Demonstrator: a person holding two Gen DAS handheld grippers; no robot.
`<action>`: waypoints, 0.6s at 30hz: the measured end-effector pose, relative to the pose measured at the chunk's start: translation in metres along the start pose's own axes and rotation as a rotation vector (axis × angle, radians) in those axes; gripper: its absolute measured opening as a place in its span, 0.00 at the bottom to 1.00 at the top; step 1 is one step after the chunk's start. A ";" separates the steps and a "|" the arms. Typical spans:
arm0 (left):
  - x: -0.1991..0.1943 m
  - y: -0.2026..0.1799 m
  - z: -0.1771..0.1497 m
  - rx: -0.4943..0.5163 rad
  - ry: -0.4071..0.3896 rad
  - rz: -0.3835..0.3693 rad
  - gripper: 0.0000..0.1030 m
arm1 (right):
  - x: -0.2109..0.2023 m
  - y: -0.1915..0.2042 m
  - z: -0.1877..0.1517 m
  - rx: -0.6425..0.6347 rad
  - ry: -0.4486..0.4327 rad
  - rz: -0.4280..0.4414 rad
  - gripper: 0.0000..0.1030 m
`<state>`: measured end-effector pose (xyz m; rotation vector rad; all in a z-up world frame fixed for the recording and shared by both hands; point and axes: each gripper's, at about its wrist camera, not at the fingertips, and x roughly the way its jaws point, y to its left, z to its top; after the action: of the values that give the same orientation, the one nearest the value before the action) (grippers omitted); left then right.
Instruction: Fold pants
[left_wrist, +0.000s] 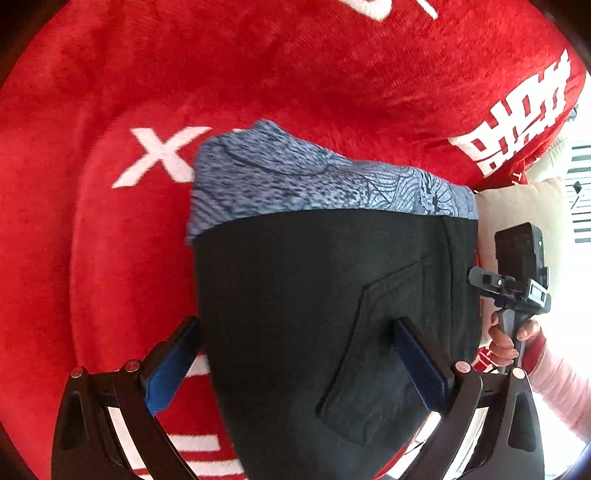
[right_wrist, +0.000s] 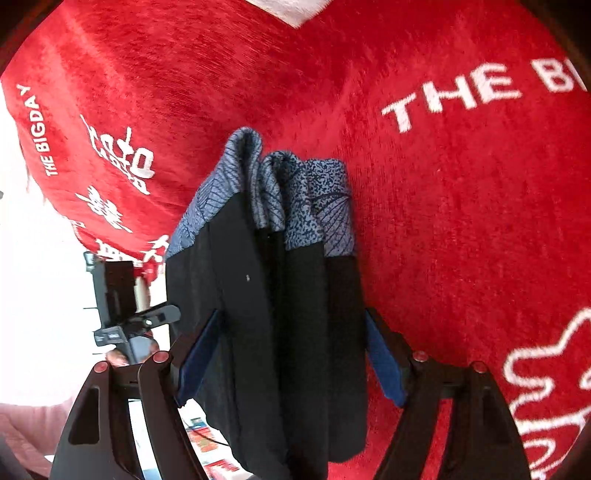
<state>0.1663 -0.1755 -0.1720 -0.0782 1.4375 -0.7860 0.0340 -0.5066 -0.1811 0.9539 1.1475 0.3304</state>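
In my left wrist view the pants (left_wrist: 314, 295) fill the middle: a folded black bundle with a blue patterned band along its far end and a stitched pocket facing me. They sit over a red blanket (left_wrist: 332, 74) with white lettering, and I cannot tell whether they rest on it or hang above it. My left gripper (left_wrist: 295, 362) stands wide, its left pad off the fabric's left edge and its right pad lying against the pocket panel; I cannot tell whether it has any hold. Toward the blanket's right edge I see the right gripper's body, a hand (left_wrist: 506, 339) on its handle, and a pale pink sleeve (left_wrist: 561, 384); a beige cushion (left_wrist: 524, 210) lies beyond it. In my right wrist view the pants (right_wrist: 273, 314) show as several stacked black folds with the blue band at the far end, standing between the fingers. My right gripper (right_wrist: 291, 354) is held wide, with both blue pads against the sides of the bundle, so it appears to clamp the thick stack. The red blanket (right_wrist: 443, 221) spreads behind and to the right, and the left gripper's body shows near its left edge.
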 end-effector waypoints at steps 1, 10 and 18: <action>0.002 -0.001 0.001 0.003 0.002 0.000 0.99 | -0.002 -0.002 -0.001 0.010 0.001 0.006 0.76; -0.009 -0.022 -0.005 0.053 -0.060 0.046 0.71 | -0.009 0.006 -0.010 0.072 -0.032 0.013 0.40; -0.034 -0.036 -0.019 0.057 -0.083 0.010 0.65 | -0.024 0.025 -0.028 0.084 -0.043 0.057 0.35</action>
<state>0.1357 -0.1774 -0.1281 -0.0592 1.3357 -0.8064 0.0049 -0.4950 -0.1495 1.0646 1.1033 0.3076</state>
